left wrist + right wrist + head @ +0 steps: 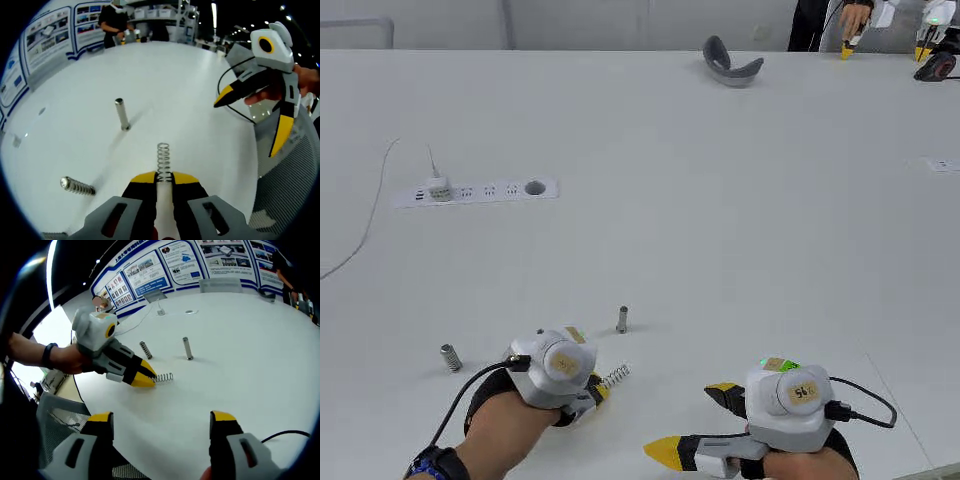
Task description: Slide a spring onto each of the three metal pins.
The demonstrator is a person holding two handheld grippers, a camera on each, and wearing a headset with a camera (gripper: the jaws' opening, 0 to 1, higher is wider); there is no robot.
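On the white counter (720, 250) in front of me, my left hand-held gripper (162, 176) is clenched on a spring (163, 157). It pinches the spring by one end, so most of the coil sticks out free beyond the jaws. My right hand-held gripper (161, 417) is released, its jaws spread wide with nothing between them. It hangs off to the side of the left one, apart from the spring.

Near the spring's free end, but not touching it, a bare pin (622, 319) stands upright on the counter. Further to my left is a second pin (451, 357) with a coil already round its shaft. I cannot tell for sure whether it stands straight or leans.

By my reckoning the job is about a third done. One pin is dressed, and one spring is in my grip, ready for the bare pin but not yet on it. I count two pins before me, so the third pin and its spring are left for after this one. The next move, I judge, calls for lining the spring's open end up over the top of the bare pin and letting it slide down the shaft.
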